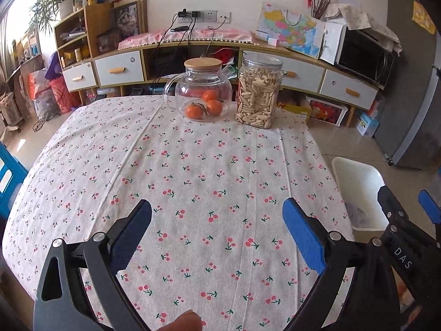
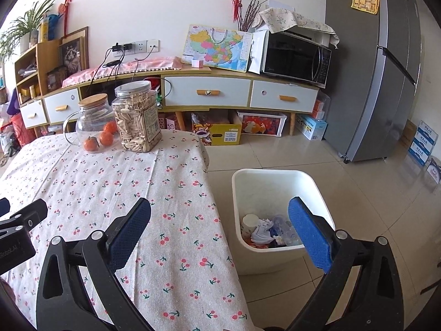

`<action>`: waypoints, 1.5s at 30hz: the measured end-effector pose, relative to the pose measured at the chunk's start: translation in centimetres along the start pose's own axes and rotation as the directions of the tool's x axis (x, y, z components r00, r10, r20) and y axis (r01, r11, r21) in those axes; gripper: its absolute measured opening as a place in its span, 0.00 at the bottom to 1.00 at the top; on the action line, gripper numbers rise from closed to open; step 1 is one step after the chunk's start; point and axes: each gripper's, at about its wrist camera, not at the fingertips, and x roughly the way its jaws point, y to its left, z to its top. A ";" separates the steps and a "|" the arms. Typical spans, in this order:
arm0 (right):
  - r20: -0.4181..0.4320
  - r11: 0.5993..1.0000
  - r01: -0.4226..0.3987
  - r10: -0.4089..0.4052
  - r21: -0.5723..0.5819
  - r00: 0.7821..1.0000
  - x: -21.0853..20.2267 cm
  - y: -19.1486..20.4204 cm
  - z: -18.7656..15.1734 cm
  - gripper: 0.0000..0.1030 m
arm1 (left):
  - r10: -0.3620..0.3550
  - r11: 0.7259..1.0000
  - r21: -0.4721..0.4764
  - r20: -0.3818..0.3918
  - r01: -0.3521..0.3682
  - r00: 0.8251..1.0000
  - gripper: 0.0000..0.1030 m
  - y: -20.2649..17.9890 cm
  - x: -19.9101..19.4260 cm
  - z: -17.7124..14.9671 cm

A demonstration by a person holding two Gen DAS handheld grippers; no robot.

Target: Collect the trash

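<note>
Now the trash (image 2: pixel 268 230), crumpled paper, a cup and clear plastic, lies heaped in the white bin (image 2: pixel 275 176) on the floor just beside the table (image 2: pixel 82 182). Probably the bin stands there for easy drops. Both the left gripper (image 1: pixel 217 220) and right gripper (image 2: pixel 220 220) hang wide apart, empty, the right partly over the bin.

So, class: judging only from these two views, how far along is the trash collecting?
Done: the white bin on the floor beside the table already holds crumpled paper, a cup and wrappers. In hand: nothing; the left gripper and right gripper are both open. Left: no loose trash shows on the cherry tablecloth, only the glass teapot and the snack jar.
</note>
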 end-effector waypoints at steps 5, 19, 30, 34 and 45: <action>0.012 1.000 -0.016 0.016 0.000 1.000 -0.5 -0.1 0.0 0.93 | -0.004 1.000 0.027 0.015 0.003 1.000 0.90 -0.5 -0.5 -0.1; 0.022 0.999 -0.039 0.039 -0.010 0.999 -1.0 0.1 0.1 0.93 | 0.004 0.999 0.034 0.043 -0.006 0.999 0.90 -0.6 -1.2 -0.4; 0.013 0.999 -0.040 0.040 -0.020 0.999 -0.9 0.4 -0.1 0.93 | -0.007 1.000 0.029 0.040 0.006 0.999 0.90 -0.3 -1.2 -0.3; 0.008 0.999 -0.044 0.044 -0.026 0.999 -0.8 0.6 -0.1 0.93 | -0.007 1.000 0.030 0.043 0.006 0.999 0.90 -0.3 -1.2 -0.4; -0.004 0.998 -0.048 0.048 -0.033 0.999 -0.6 0.5 -0.3 0.93 | -0.012 0.999 0.033 0.042 0.011 0.999 0.90 -0.5 -1.1 -0.4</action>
